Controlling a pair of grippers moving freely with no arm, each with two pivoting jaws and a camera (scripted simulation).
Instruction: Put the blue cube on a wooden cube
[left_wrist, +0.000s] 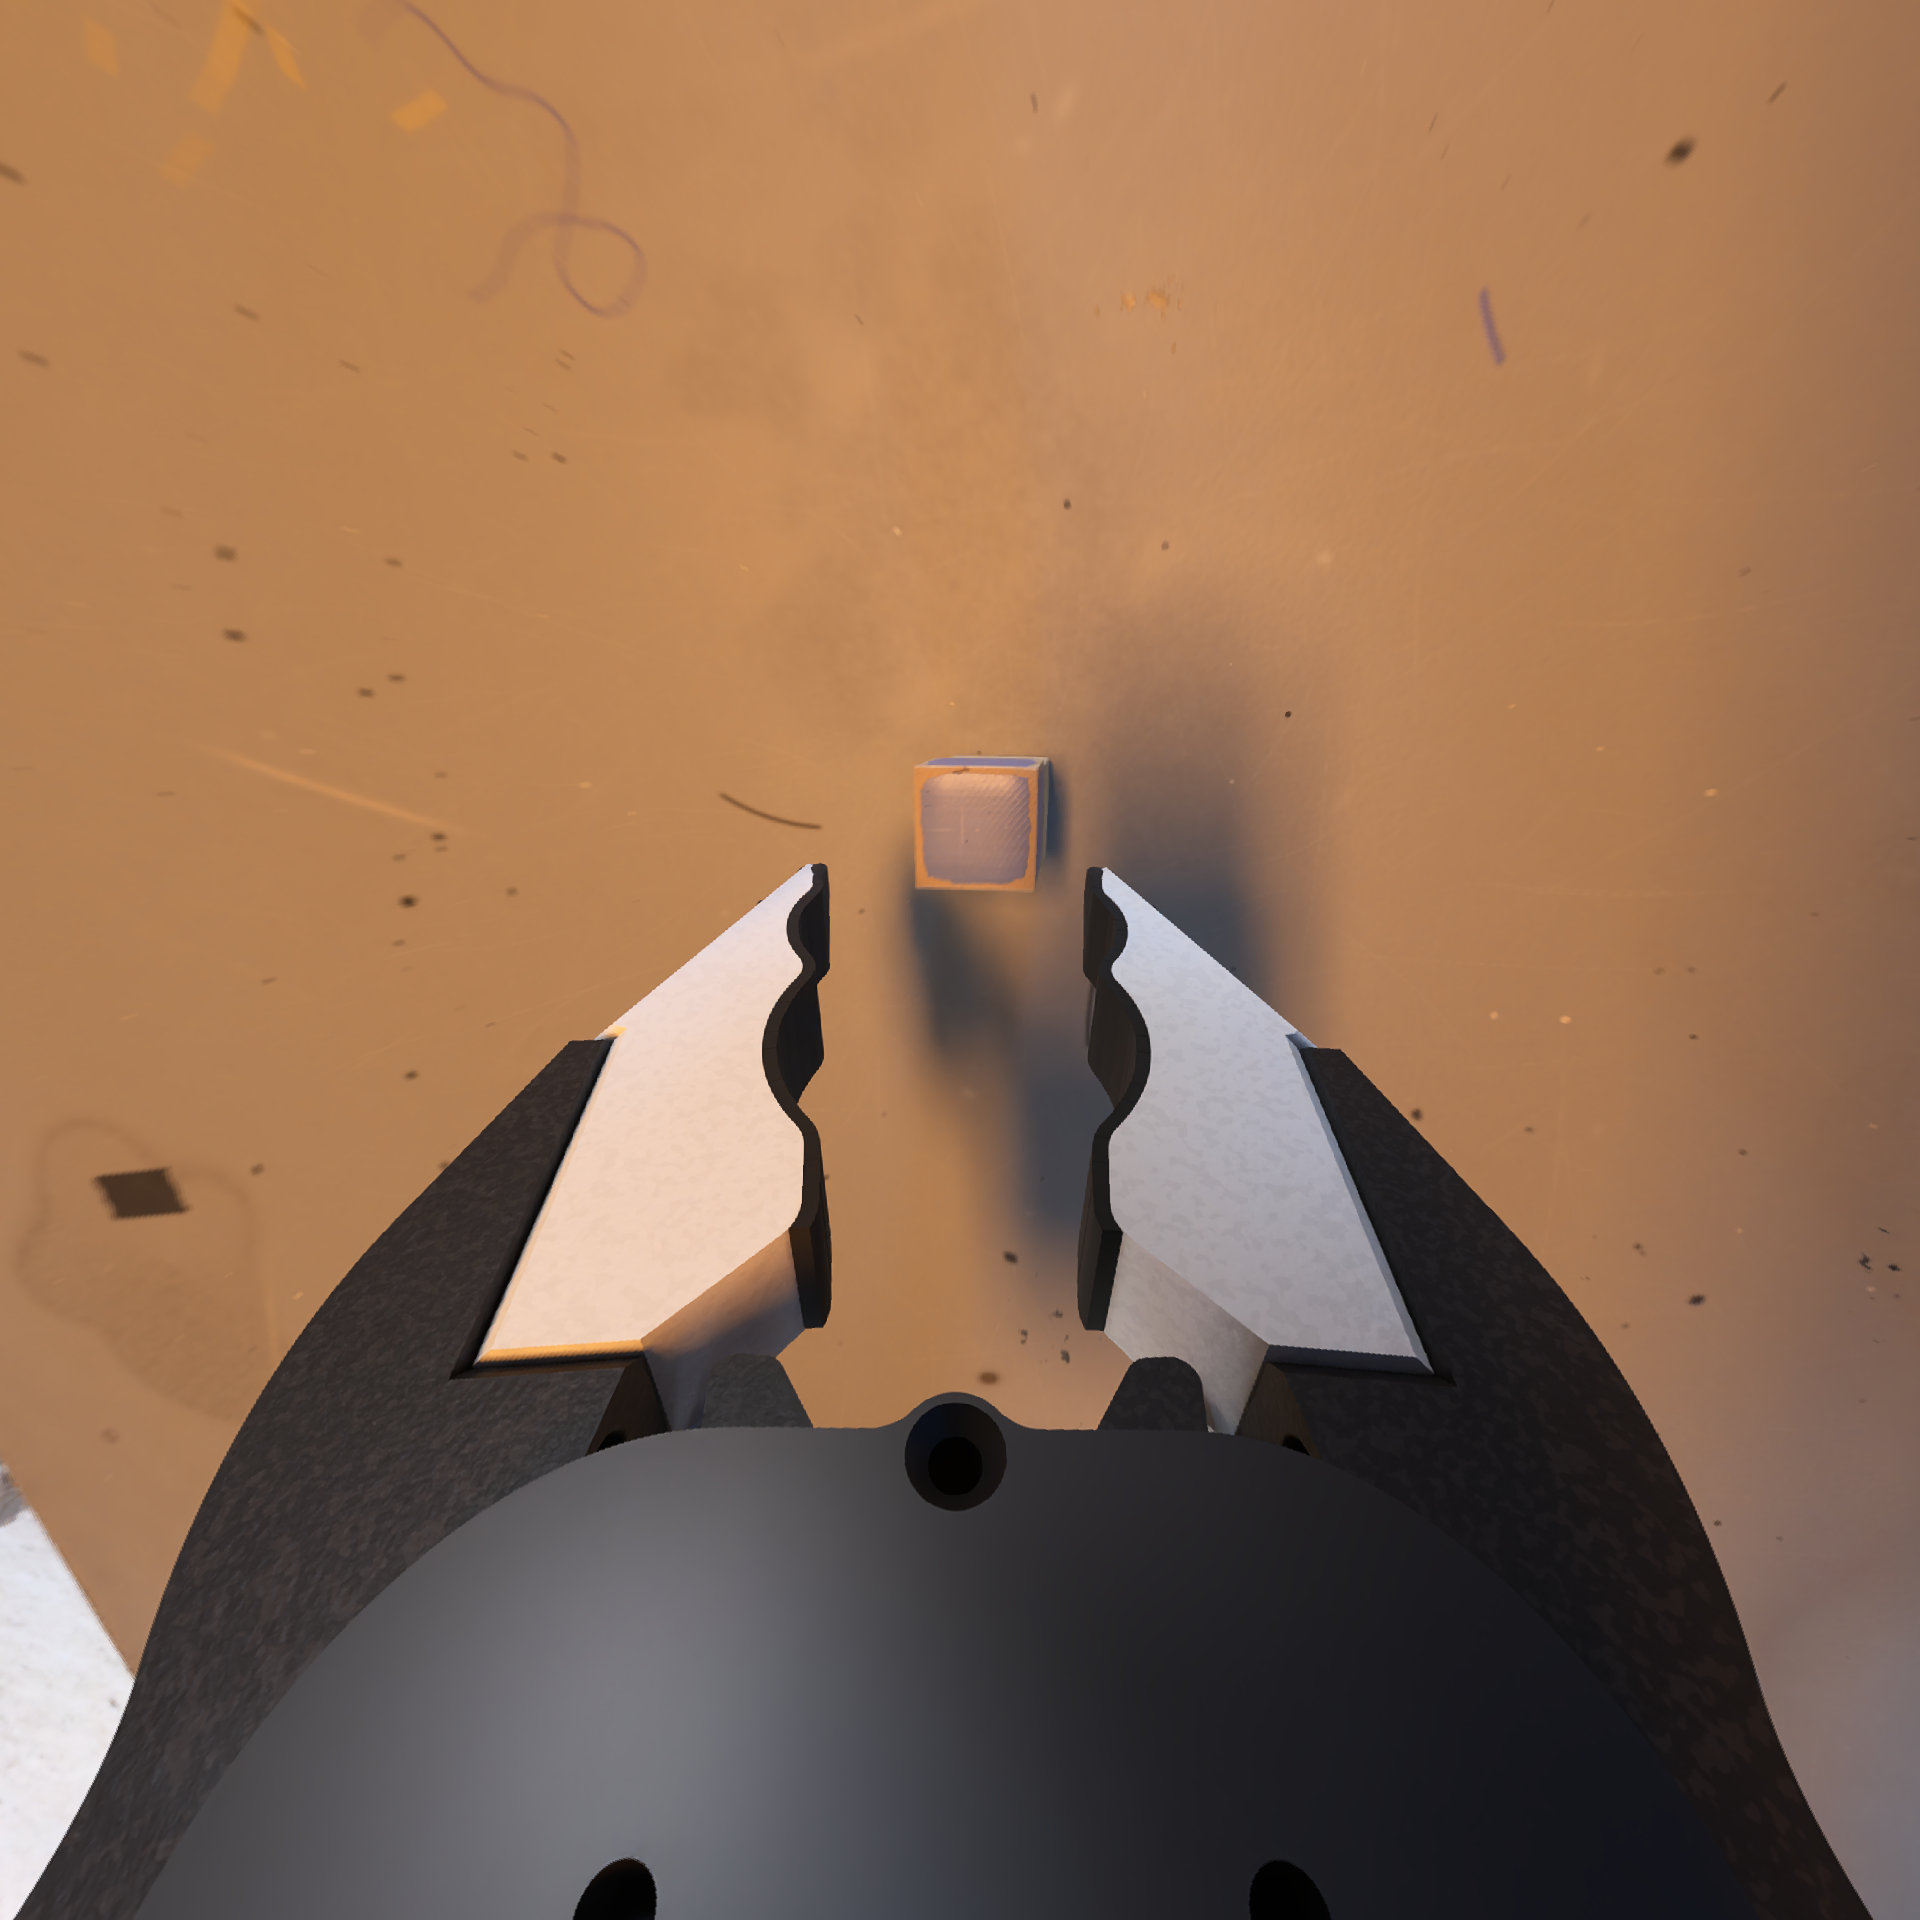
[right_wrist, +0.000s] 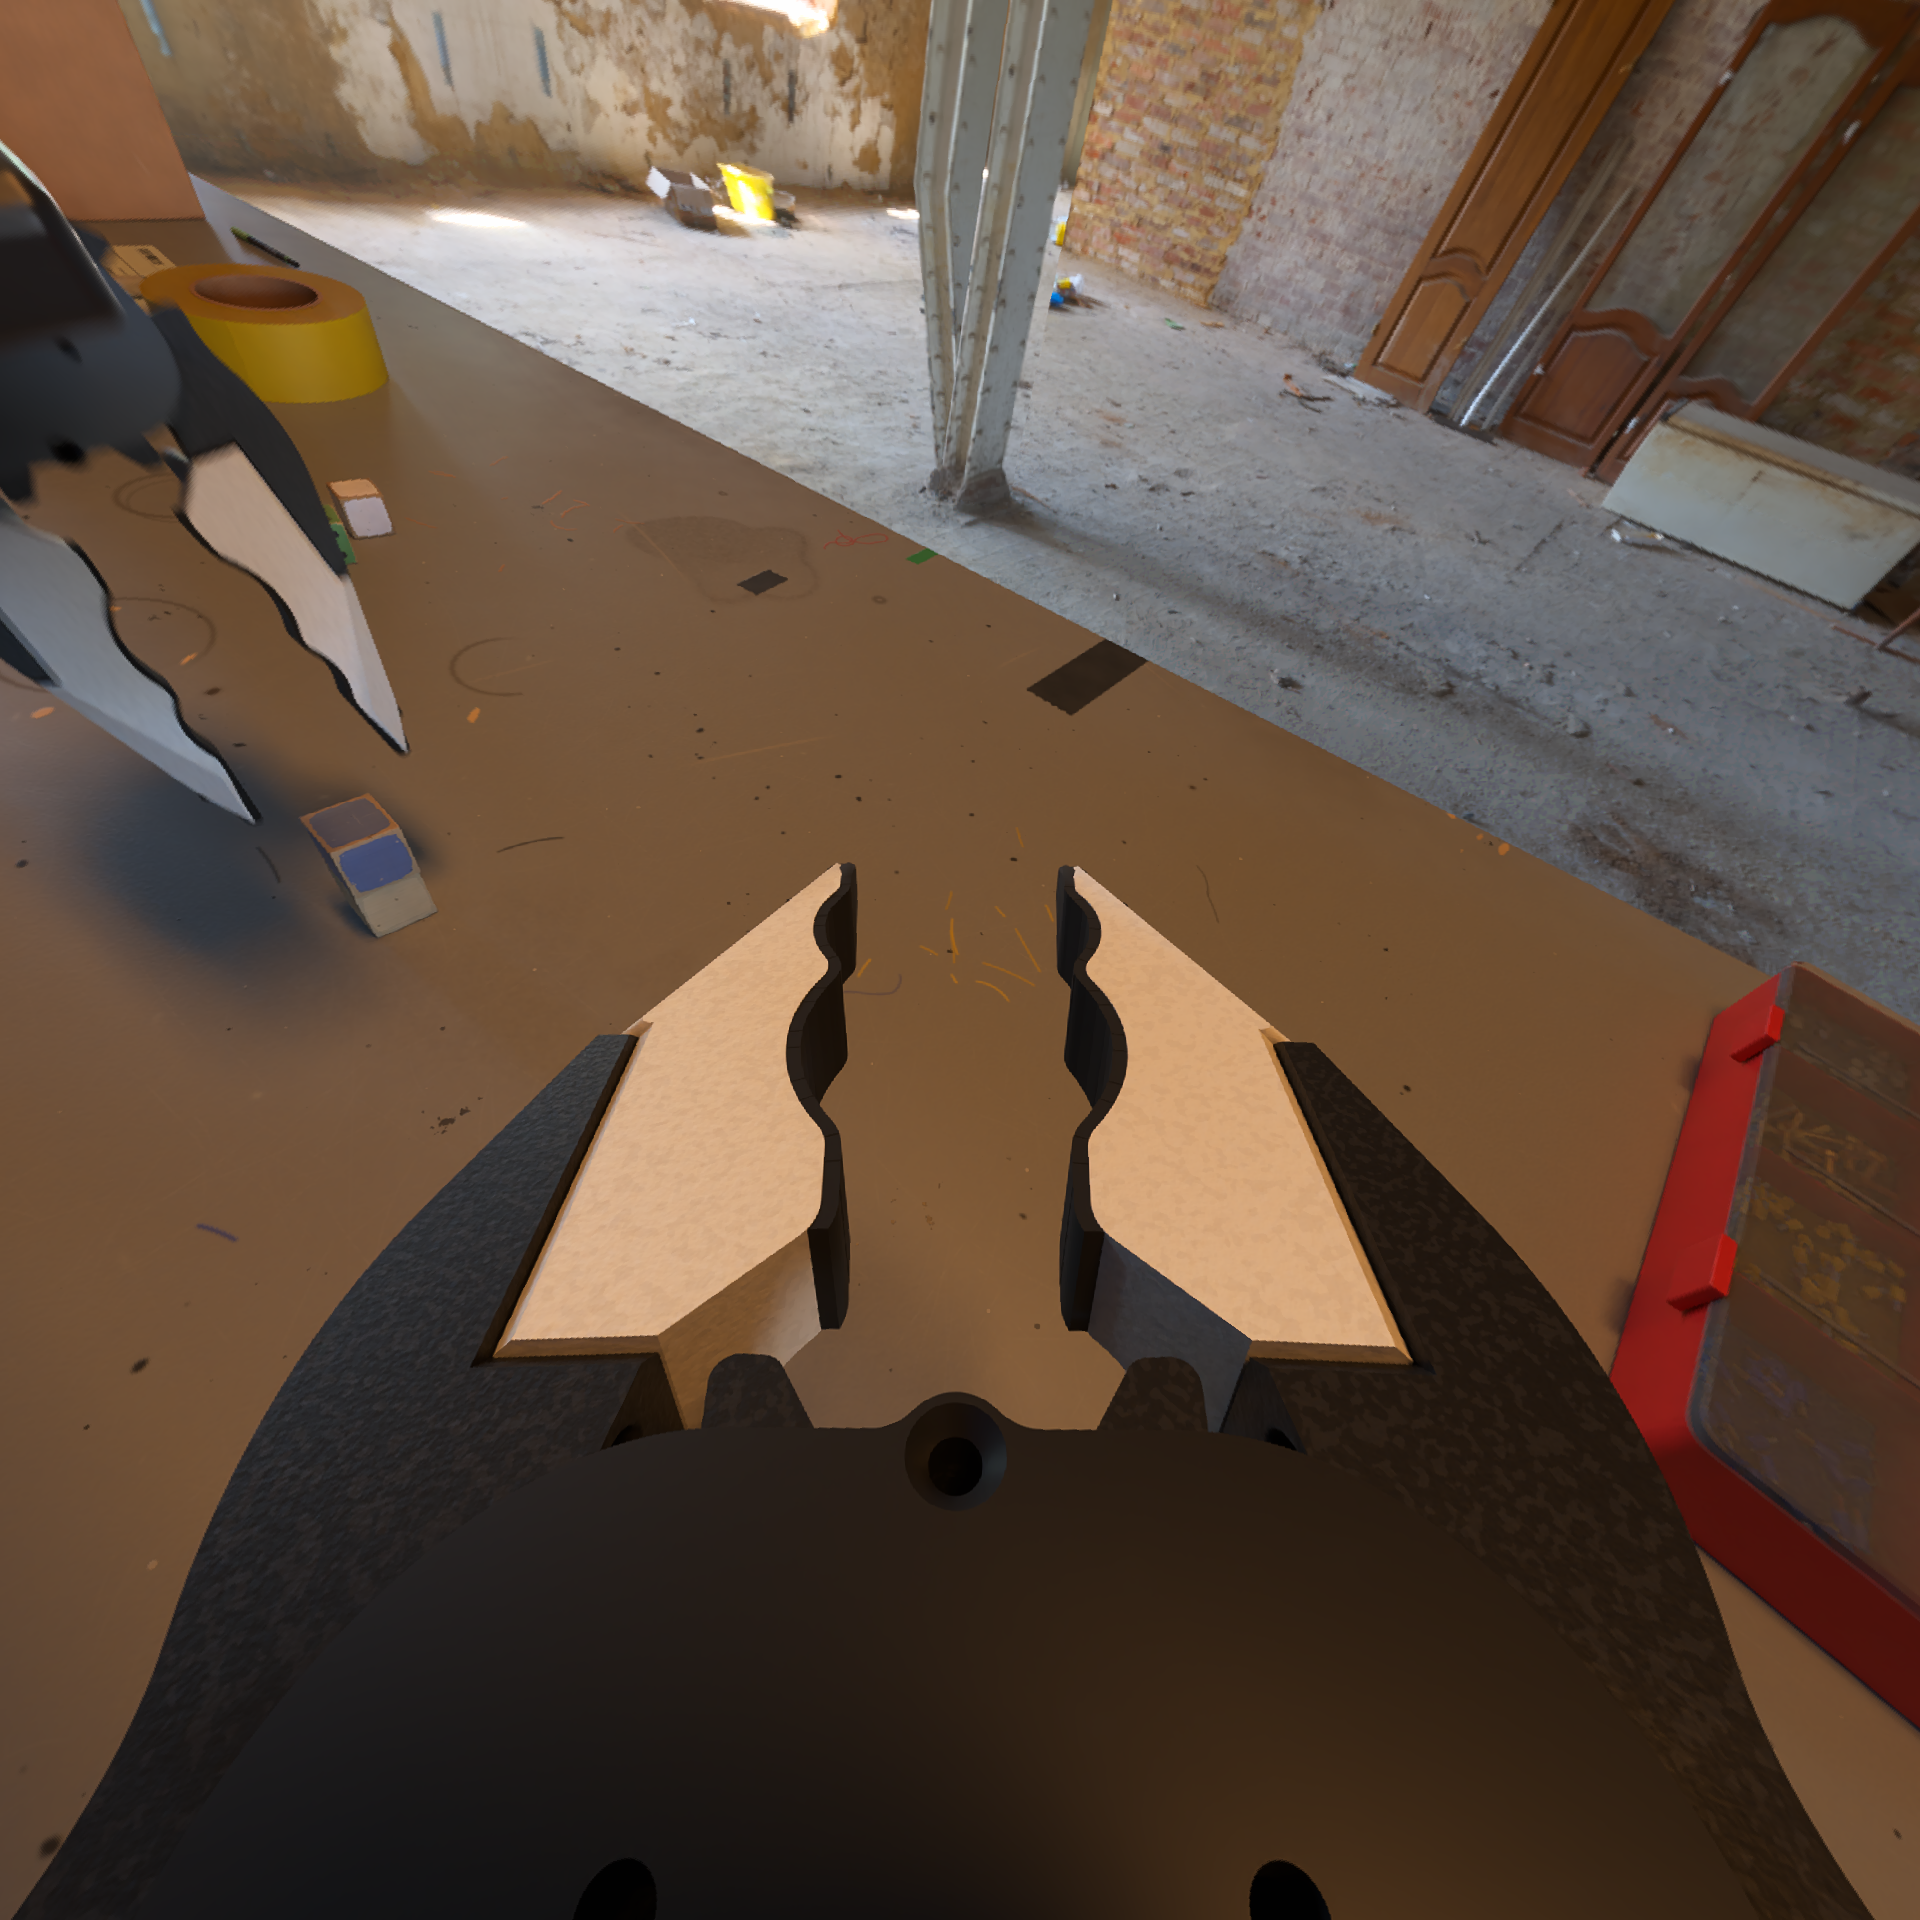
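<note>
The blue cube (right_wrist: 366, 854) has blue faces edged in tan, and the pale block (right_wrist: 395, 902) under it looks wooden, though shadow dulls it. At ten o'clock in the right wrist view a yellow tape roll (right_wrist: 275, 330) stands on the brown, dark-speckled table (right_wrist: 644, 790). At three o'clock lies a red-rimmed tray (right_wrist: 1673, 1392).

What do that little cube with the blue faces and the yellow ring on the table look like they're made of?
The cube looks like pale wood with matte blue panels on its faces: tan edges frame each one. That is a guess from colour alone. The yellow ring looks like a roll of tape: smooth yellow outside, brown cardboard-like core. Both rest on the table.
</note>
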